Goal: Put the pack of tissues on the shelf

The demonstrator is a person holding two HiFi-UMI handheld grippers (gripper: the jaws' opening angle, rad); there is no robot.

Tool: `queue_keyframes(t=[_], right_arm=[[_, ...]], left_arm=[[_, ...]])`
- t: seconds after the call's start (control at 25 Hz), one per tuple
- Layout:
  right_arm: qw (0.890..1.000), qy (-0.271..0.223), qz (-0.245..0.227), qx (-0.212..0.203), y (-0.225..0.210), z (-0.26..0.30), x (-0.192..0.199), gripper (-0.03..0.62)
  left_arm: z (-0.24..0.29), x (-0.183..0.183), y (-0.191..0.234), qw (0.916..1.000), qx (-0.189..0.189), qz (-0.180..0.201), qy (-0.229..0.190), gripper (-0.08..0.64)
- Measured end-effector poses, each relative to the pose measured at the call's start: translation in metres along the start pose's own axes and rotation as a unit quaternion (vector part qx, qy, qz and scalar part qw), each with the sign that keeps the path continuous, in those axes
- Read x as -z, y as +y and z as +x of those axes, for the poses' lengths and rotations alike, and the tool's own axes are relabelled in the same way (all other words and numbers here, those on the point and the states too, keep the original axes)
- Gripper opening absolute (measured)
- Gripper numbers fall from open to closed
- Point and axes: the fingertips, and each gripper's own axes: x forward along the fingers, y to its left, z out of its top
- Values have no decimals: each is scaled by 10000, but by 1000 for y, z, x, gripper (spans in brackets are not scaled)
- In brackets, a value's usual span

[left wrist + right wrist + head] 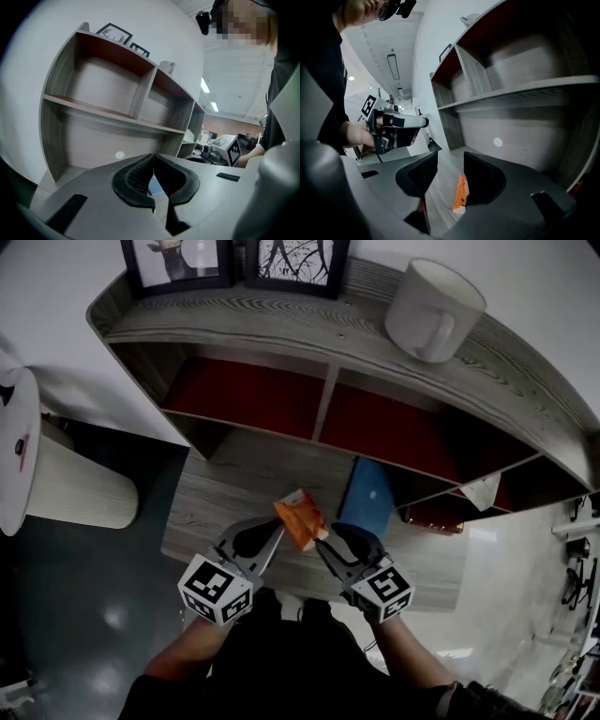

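Standing by the wall, one shelf (281, 315) bears two picture frames (178, 263) and one mug (433, 310). Of two grippers, the left gripper (152, 164) has its fingers pressed together and the right gripper (451, 176) has them spread. One pack of tissues (300, 521) sits between them on the near bottom board, seemingly placed; only withdrawing remains.

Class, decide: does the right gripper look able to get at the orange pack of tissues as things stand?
Probably yes: the right gripper is open, and the orange pack of tissues sits between its jaws, beside one of them, with nothing in the way.
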Motion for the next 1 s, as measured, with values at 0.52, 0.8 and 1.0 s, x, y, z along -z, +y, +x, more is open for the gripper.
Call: queue_keyframes(t=[0.52, 0.8, 1.0], right_arm=[[9937, 995, 430, 268, -20, 56, 101, 244], [9875, 1331, 634, 554, -34, 77, 138, 250], [9819, 1527, 901, 671, -40, 91, 158, 250]], left_arm=[[-6, 43, 8, 9991, 139, -203, 333, 18], [-12, 60, 13, 9984, 192, -257, 475, 18], [-15, 65, 18, 9981, 200, -279, 514, 18]])
